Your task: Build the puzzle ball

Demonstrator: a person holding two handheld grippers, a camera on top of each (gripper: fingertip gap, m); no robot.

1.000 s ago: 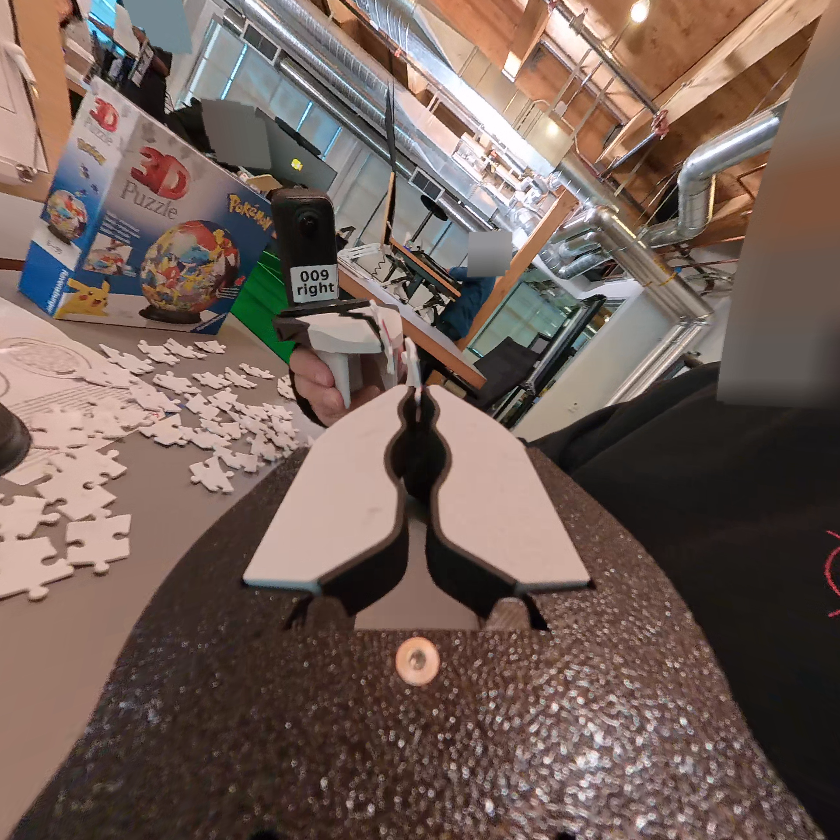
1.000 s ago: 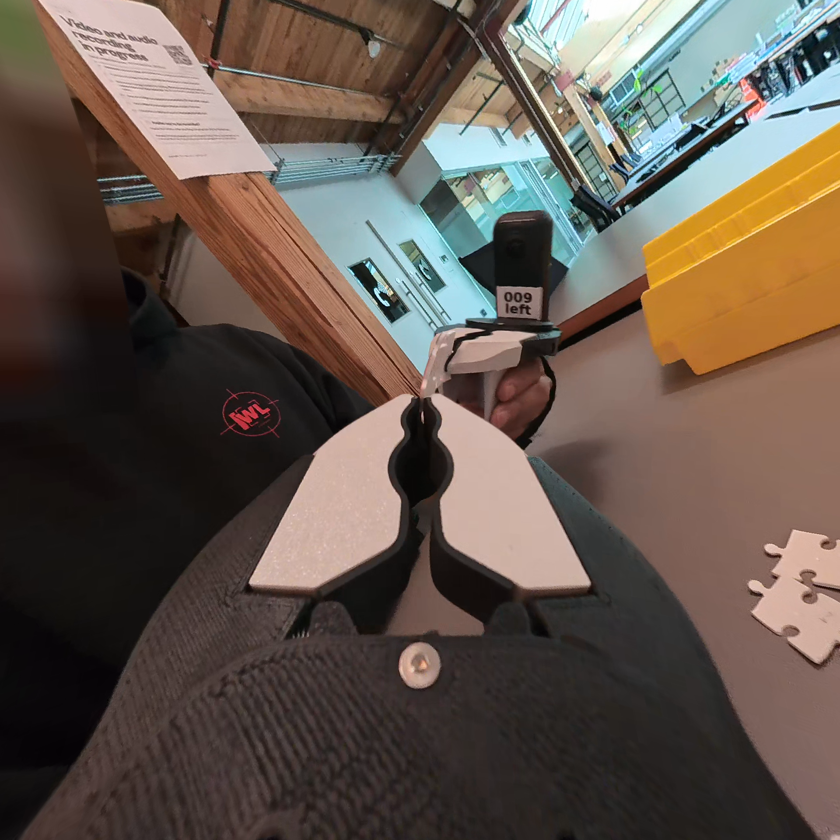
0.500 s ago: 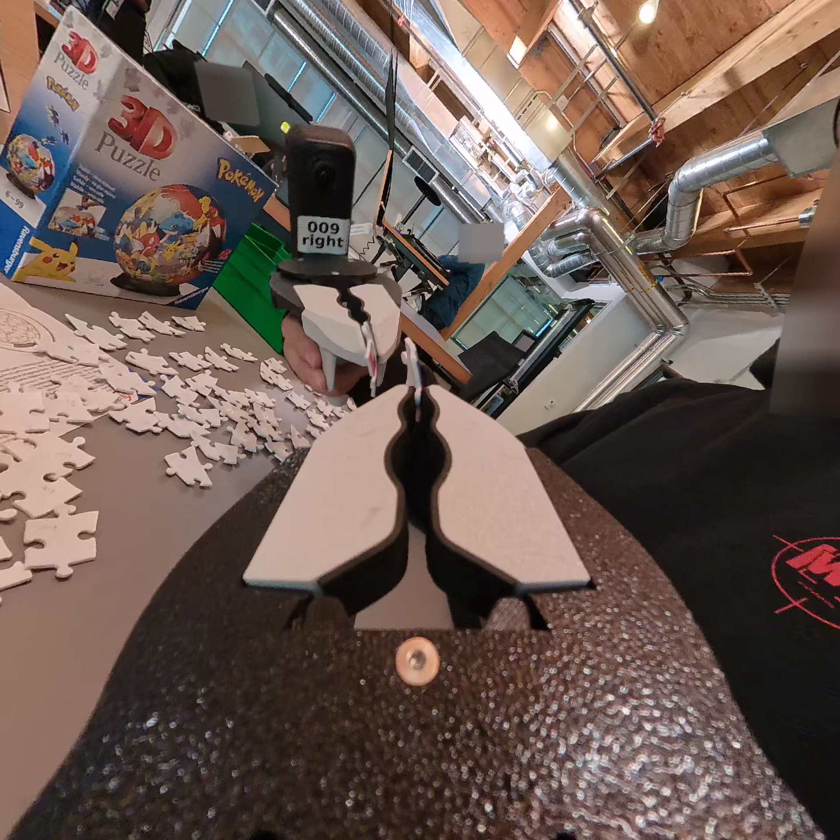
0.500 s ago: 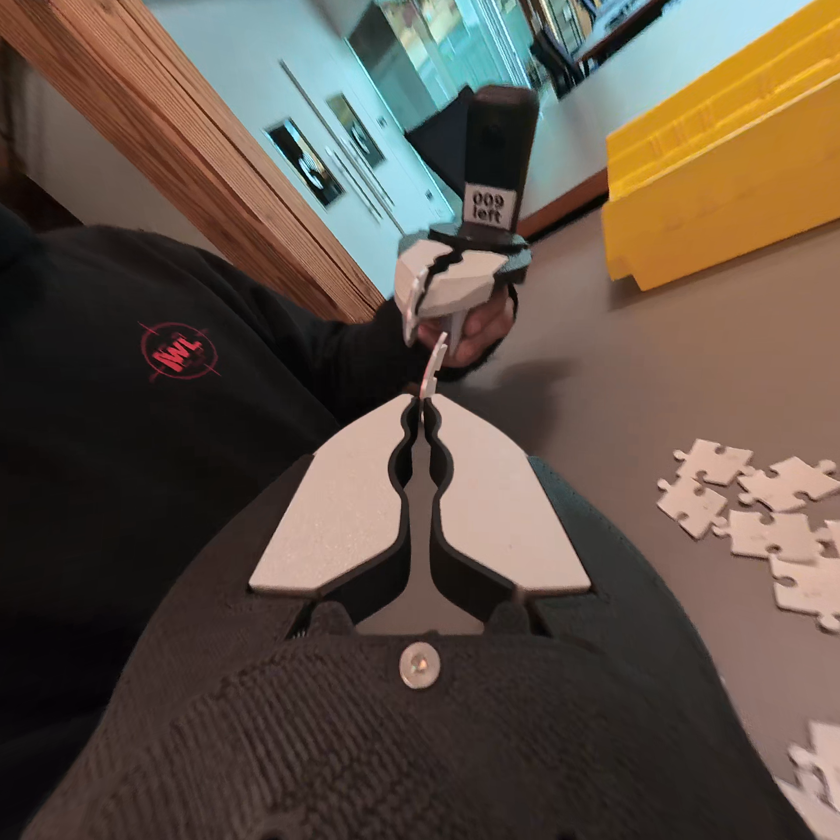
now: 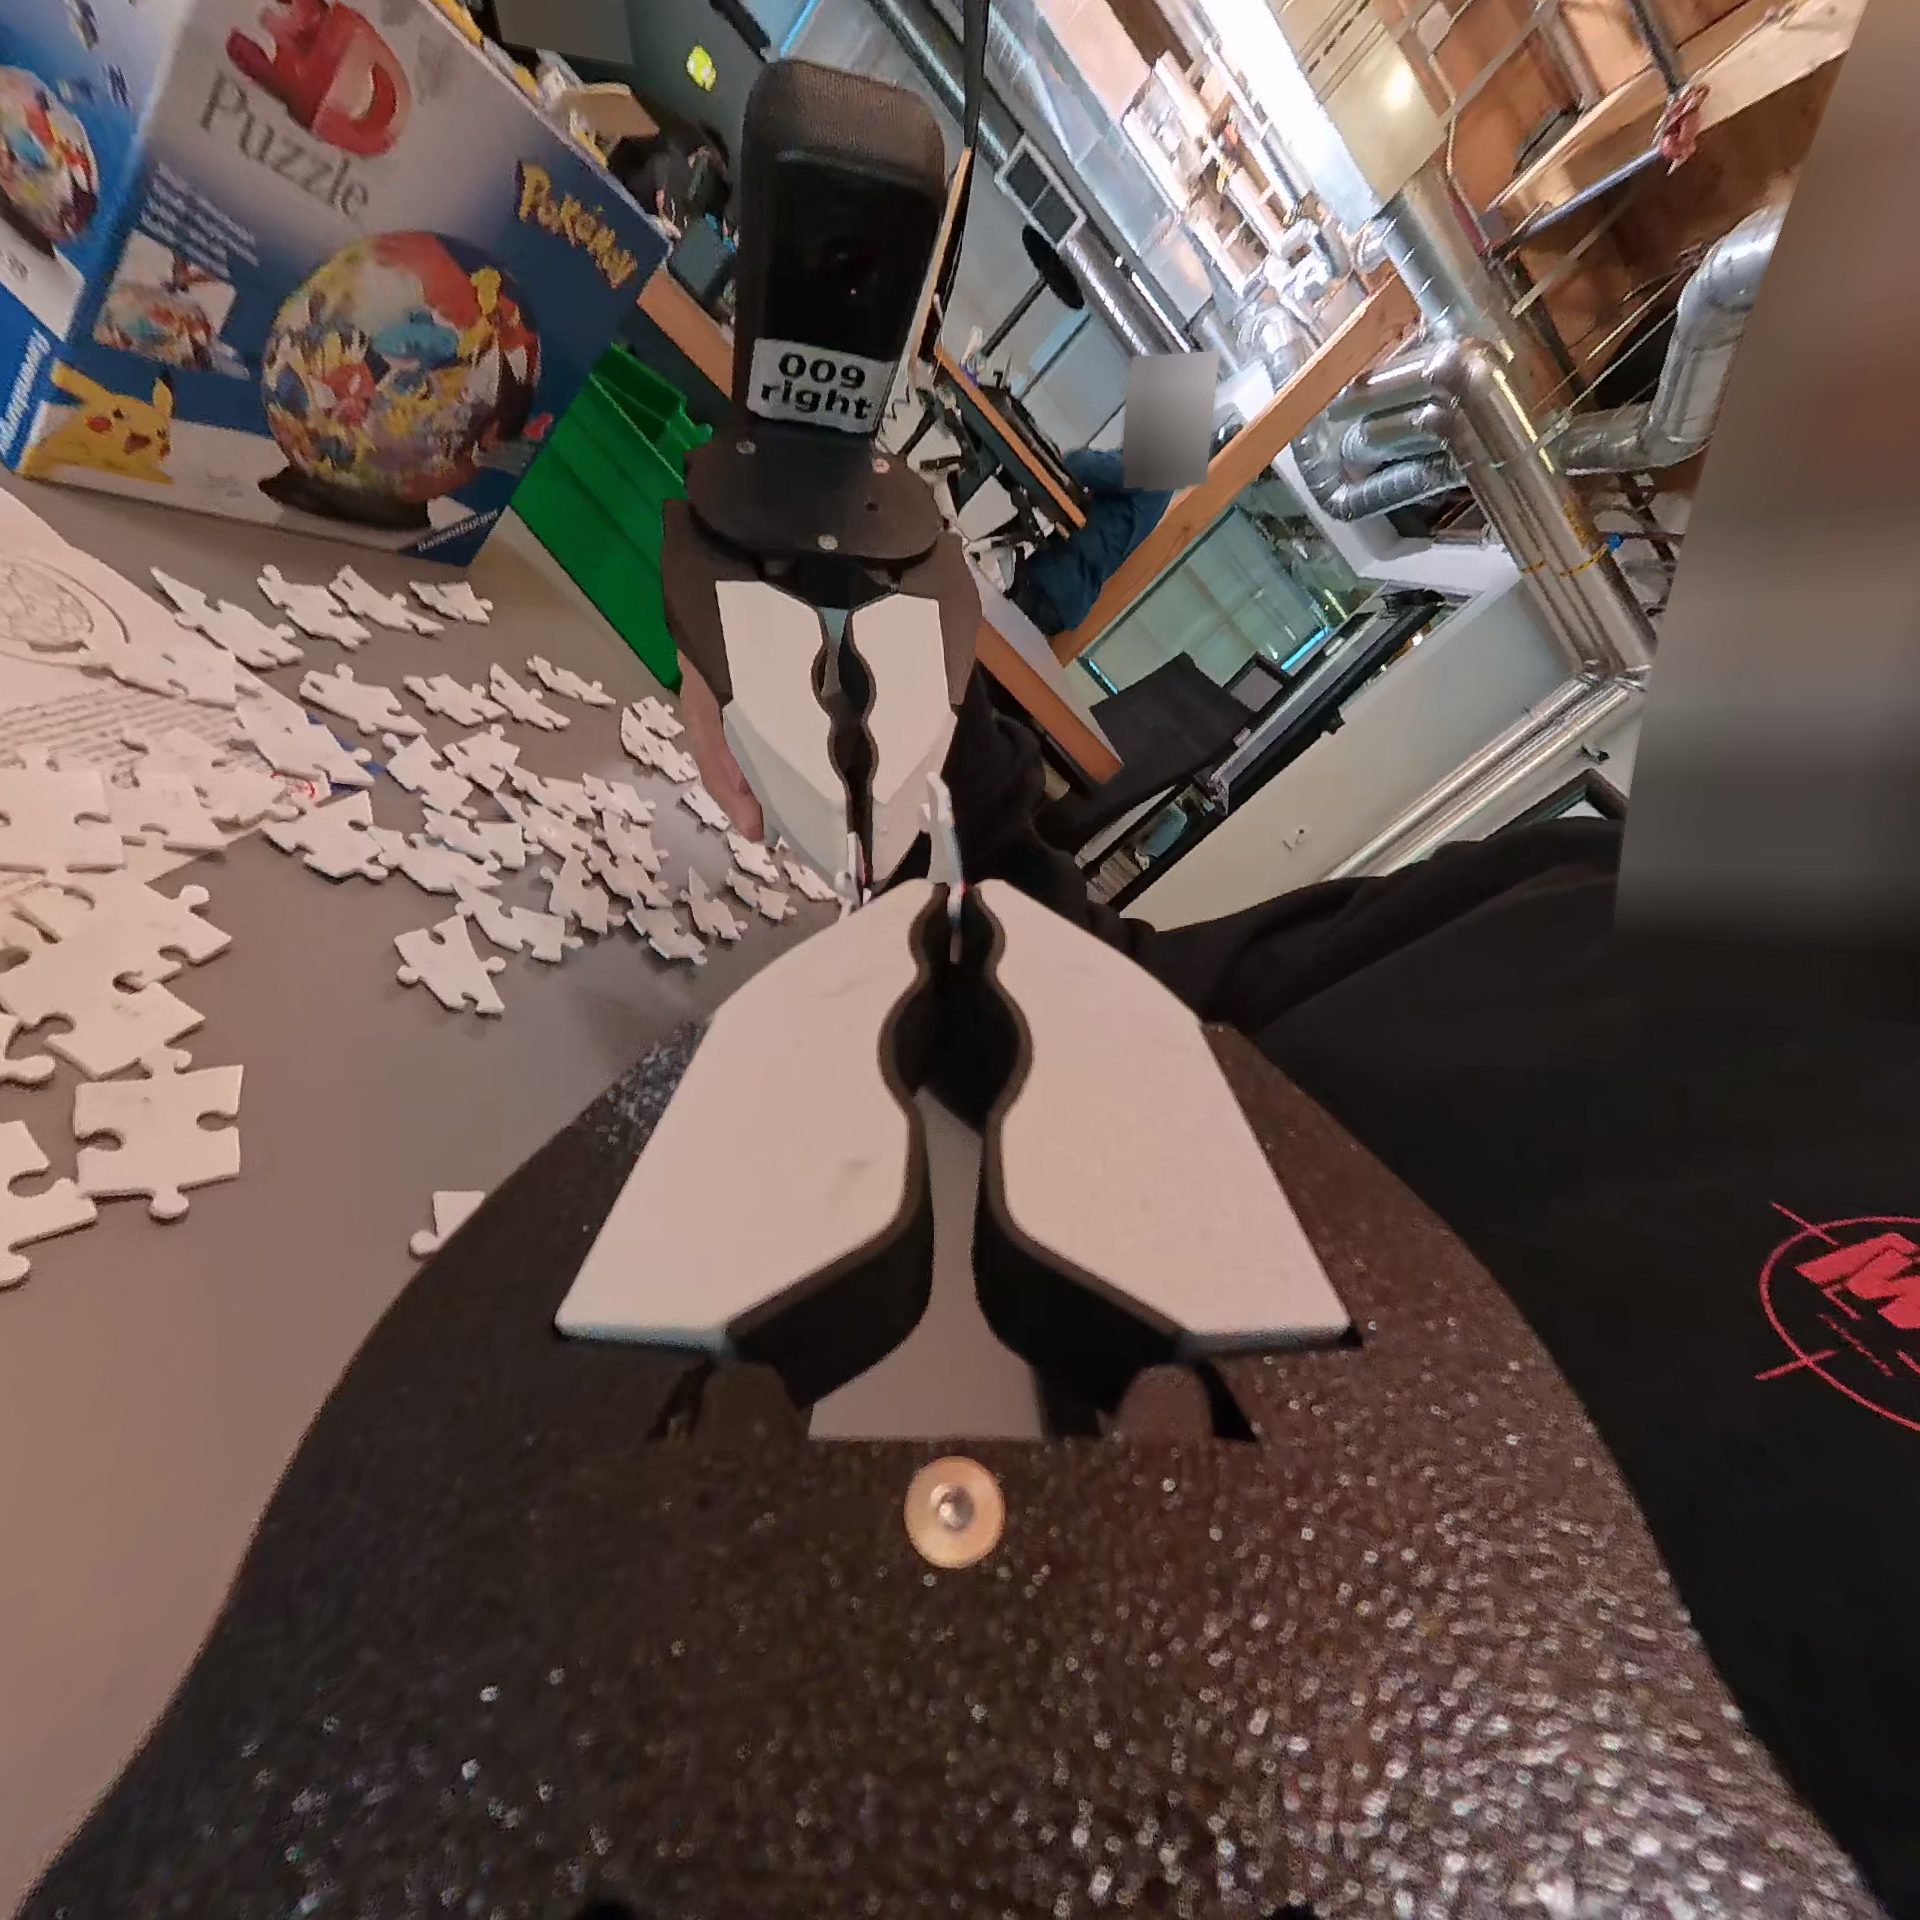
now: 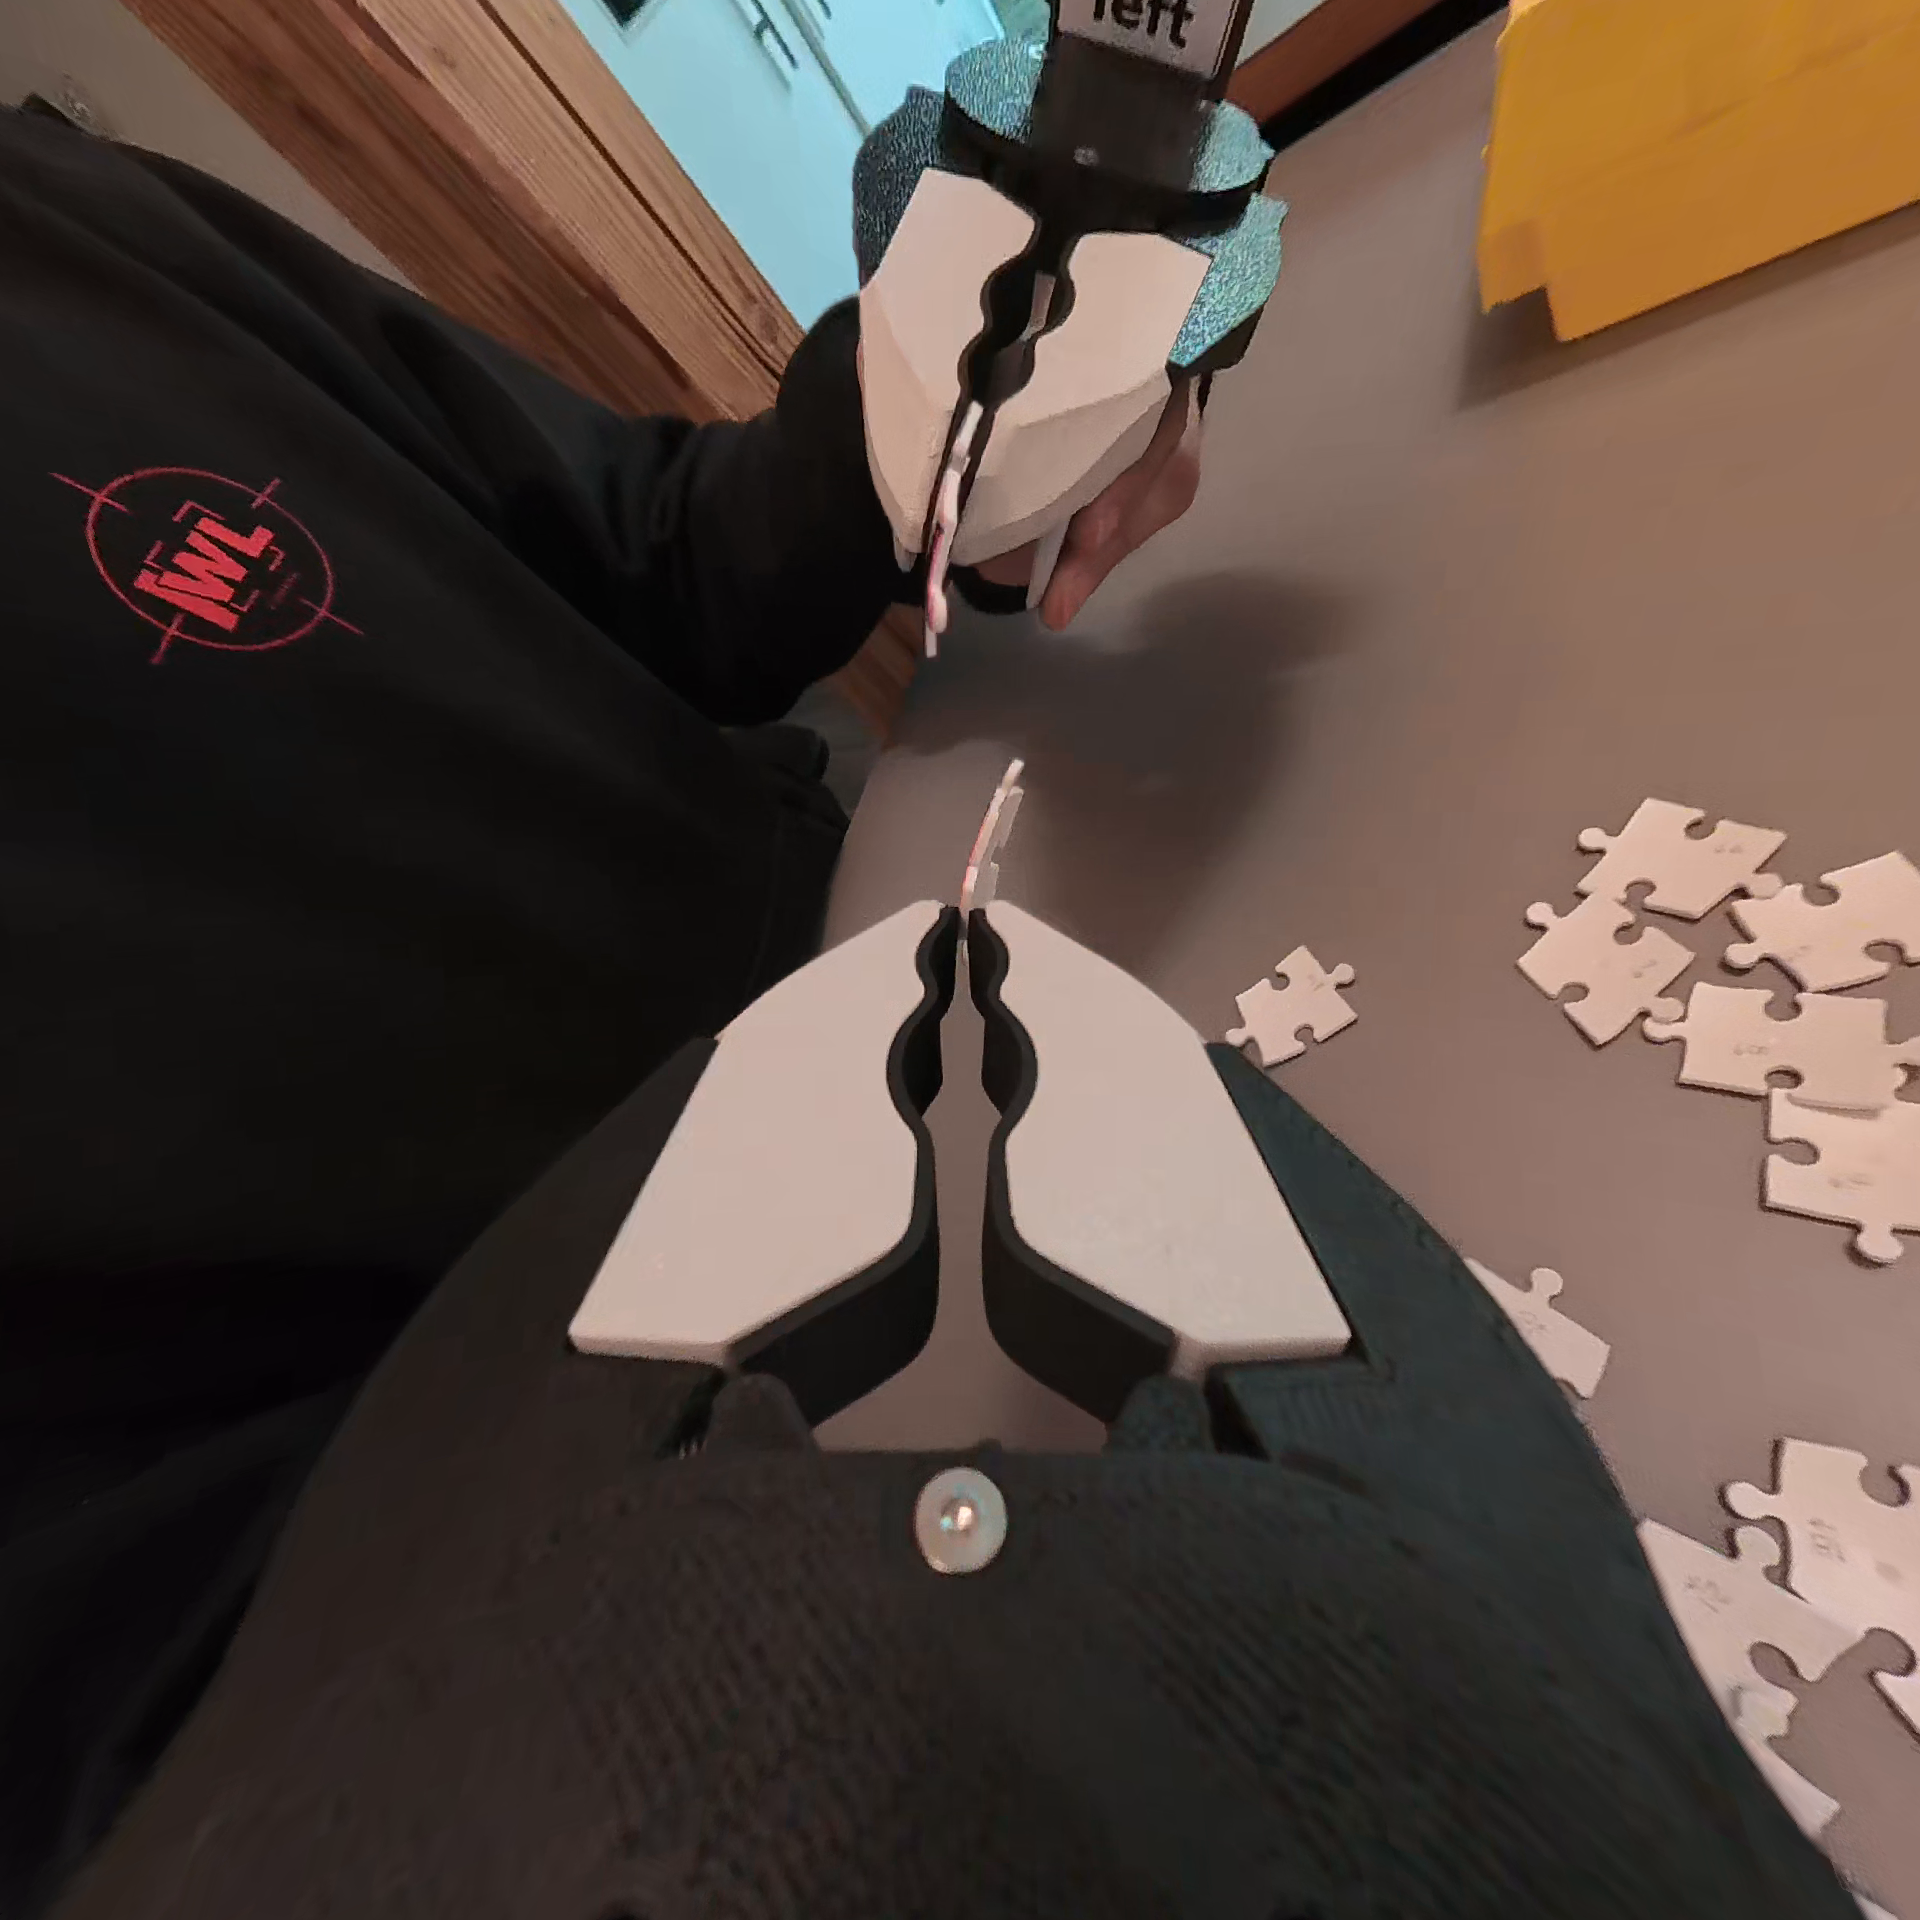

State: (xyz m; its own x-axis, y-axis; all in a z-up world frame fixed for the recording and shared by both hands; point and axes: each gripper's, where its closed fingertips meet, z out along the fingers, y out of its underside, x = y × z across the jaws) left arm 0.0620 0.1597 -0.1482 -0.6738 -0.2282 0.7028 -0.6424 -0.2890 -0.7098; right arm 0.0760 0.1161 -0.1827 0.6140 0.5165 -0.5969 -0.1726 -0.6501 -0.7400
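Observation:
My left gripper point(image 5: 954, 902) is shut on a thin white puzzle piece point(image 5: 943, 831) held edge-on above the grey table. My right gripper point(image 6: 964, 912) is shut on another puzzle piece point(image 6: 992, 831), also edge-on. The two grippers face each other, tips close, pieces a little apart. The right gripper also shows in the left wrist view point(image 5: 858, 821), the left gripper in the right wrist view point(image 6: 951, 540) with its piece point(image 6: 940, 566). Several loose white puzzle pieces point(image 5: 457, 748) lie face down on the table.
The puzzle box point(image 5: 312, 270) stands at the back left beside a green bin point(image 5: 603, 488). A printed sheet point(image 5: 62, 644) lies under some pieces. A yellow bin point(image 6: 1704, 156) stands far right. More pieces point(image 6: 1766, 997) lie to the right. A person's black sleeve and torso point(image 6: 312, 727) are close. Spacing between my two grippers at the tips: around 7 centimeters.
Both grippers have tilted downward and moved toward each other, so the held pieces now come close together. Both stay shut on their pieces.

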